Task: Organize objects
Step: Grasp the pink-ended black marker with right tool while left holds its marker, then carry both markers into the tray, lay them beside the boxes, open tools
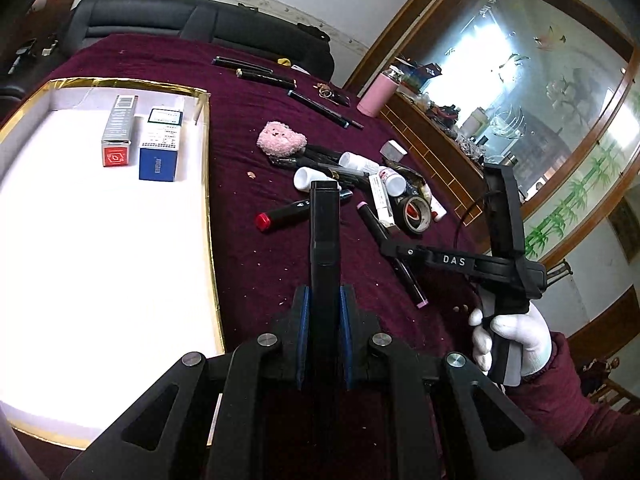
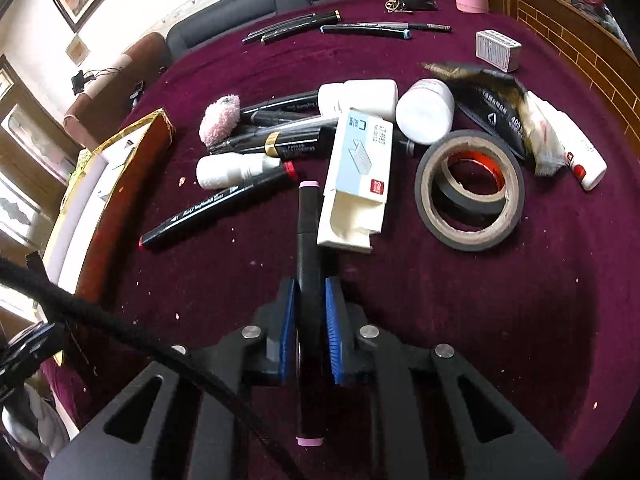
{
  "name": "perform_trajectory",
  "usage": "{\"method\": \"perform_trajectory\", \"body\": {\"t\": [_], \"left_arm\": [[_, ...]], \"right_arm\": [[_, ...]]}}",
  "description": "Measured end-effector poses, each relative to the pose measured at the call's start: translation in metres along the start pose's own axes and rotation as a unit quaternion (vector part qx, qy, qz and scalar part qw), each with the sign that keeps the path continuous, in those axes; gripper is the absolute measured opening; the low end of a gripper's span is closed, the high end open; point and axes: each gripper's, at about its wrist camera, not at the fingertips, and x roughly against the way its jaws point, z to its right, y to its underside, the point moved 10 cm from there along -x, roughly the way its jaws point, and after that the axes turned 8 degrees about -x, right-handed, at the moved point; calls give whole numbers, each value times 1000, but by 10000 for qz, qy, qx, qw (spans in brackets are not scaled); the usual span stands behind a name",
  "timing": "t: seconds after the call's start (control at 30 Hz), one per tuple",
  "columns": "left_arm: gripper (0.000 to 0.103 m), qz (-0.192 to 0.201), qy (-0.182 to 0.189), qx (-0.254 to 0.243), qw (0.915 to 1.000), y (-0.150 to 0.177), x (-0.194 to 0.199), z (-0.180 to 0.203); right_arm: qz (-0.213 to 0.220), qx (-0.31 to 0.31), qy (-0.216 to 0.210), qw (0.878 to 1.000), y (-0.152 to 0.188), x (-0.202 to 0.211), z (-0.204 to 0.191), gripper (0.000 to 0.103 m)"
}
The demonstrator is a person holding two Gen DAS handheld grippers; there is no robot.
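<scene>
Two grippers, both clamped: your right gripper (image 2: 311, 312) pinches the pink-capped marker (image 2: 308, 240) mid-barrel between the blue pads (image 2: 334, 332), its far cap just beside the staple box (image 2: 360, 160). Your left gripper (image 1: 325, 300) squeezes a black marker (image 1: 325, 224) that sticks out past the fingers. Beyond the staple box: tape roll (image 2: 470, 188), white bottles (image 2: 360, 98). Left of the staple box, the gold-rimmed tray (image 1: 208, 152).

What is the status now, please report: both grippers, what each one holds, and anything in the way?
Left gripper shut on black marker. Right gripper shut on pink-capped marker. Staple box close beside its tip.
</scene>
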Motion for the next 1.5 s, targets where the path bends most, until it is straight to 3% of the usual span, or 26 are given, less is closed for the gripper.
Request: {"method": "perform_trajectory", "body": {"t": [0.07, 0.2, 0.27, 0.47, 0.5, 0.57, 0.67, 0.93, 1.0, 1.2, 1.4, 1.5], "left_arm": [[12, -28, -39, -10, 10000, -1, -6, 0], [12, 89, -96, -24, 9999, -2, -2, 5], [12, 160, -108, -29, 9998, -3, 2, 6], [12, 352, -236, -78, 9991, -8, 17, 4], [12, 394, -233, -72, 9989, -9, 19, 4], [12, 449, -255, -53, 9987, -10, 23, 2], [12, 555, -297, -28, 9980, -15, 30, -1], [12, 1047, -514, 87, 9931, -41, 77, -28], [12, 1114, -647, 150, 9916, -49, 94, -48], [12, 796, -1122, 320, 9900, -70, 101, -112], [12, 288, -1473, 505, 9874, -96, 72, -175], [12, 6, -1552, 585, 9862, -105, 50, -201]], "right_arm": [[101, 318, 348, 9988, -1, -2, -6, 12], [340, 648, 656, 9952, -5, -6, -11, 13], [375, 646, 612, 9953, -6, -6, -11, 13], [230, 279, -695, 9969, -2, 10, -24, 13], [230, 279, -695, 9969, -2, 10, -24, 13], [213, 57, -1269, 9917, -3, 24, -34, 13], [241, 51, -1767, 9840, -8, 40, -56, 13], [147, 403, -2524, 9667, -12, 57, -133, 13], [-22, 533, -2751, 9599, -14, 49, -170, 13], [-527, 514, -3018, 9505, -22, 7, -231, 13], [-968, 137, -3059, 9470, -36, -45, -265, 14], [-1096, 28, -2860, 9519, -48, -79, -286, 13]]}}
